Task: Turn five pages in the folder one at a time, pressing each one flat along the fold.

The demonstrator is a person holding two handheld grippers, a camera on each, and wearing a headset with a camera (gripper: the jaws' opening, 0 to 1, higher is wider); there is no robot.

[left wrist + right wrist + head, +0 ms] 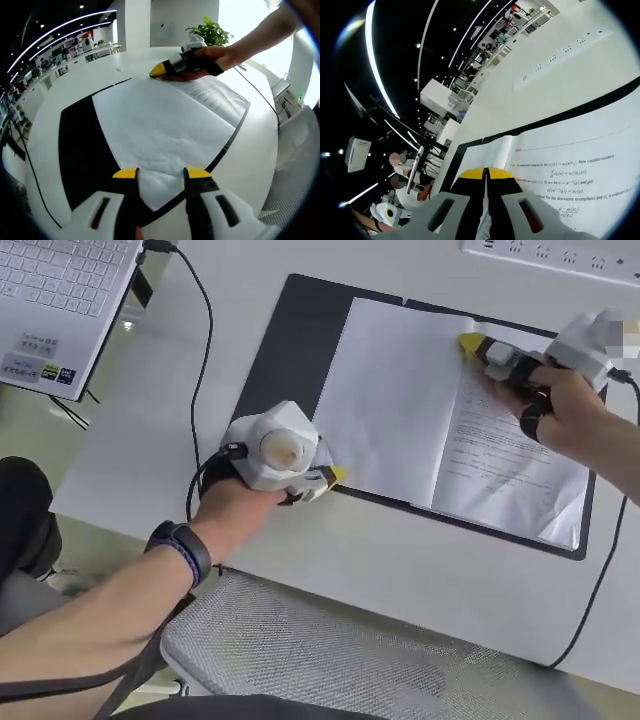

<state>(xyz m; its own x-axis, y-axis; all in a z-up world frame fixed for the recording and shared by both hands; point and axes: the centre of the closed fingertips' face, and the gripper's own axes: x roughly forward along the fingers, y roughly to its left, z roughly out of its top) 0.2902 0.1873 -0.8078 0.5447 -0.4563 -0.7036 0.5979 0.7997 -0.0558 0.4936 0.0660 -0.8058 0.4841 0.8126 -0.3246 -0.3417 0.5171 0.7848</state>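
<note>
My right hand-held gripper (485, 173), jaws pressed together, flattens the fold of the open black folder (285, 350); my left hand-held gripper (161, 173), jaws spread, steadies the turned white paper page (390, 400).

Cover of black rectangular folder (285, 350): matt, smooth. Its blank white paper page (390, 400): matt, faintly creased. The white tabletop (400, 570): smooth, low sheen. Shell of left gripper (161, 173): smooth white plastic, yellow tips. The grey chair seat (330, 650): woven mesh.

A white bench (400, 570) carries an open black folder (290, 340). A laptop (60, 300) lies far left, a power strip (560, 258) far right, a black cable (205, 350) beside the folder.
</note>
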